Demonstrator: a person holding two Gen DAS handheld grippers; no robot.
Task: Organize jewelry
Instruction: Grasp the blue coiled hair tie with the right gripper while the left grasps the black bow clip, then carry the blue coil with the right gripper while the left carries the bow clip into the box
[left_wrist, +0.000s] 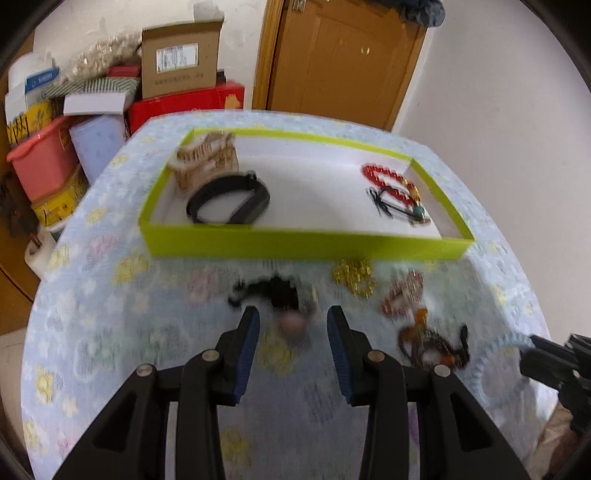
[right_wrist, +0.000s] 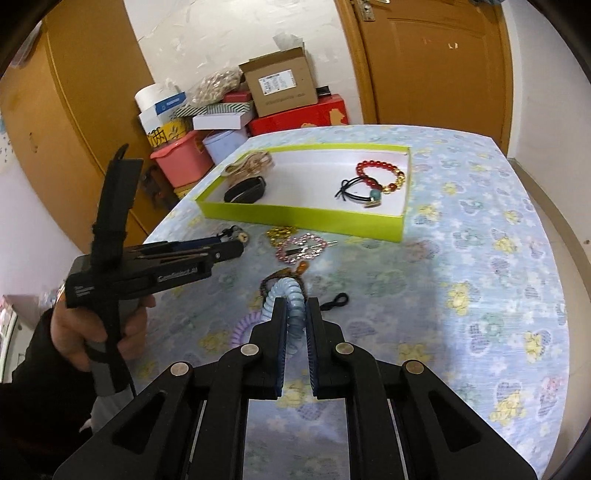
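Lying ahead of the spread left gripper (left_wrist: 291, 317), the green tray (left_wrist: 306, 242) holds a black band (left_wrist: 229, 201) and red bracelet (left_wrist: 388, 181); the right gripper (right_wrist: 295, 306) clamps a blue coil tie (right_wrist: 291, 299).

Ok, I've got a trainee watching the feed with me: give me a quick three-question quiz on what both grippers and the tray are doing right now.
1. True or false: the right gripper is shut on the blue coil hair tie.
2. Multiple choice: where does the red bead bracelet lie? A) on the tablecloth in front of the tray; B) inside the green tray, toward its right end; C) between the left gripper's fingers.
3. Fill in: the left gripper is ____, its fingers either side of a blurred pinkish item on the tablecloth.

Key: 1 true; 2 B; 3 open.
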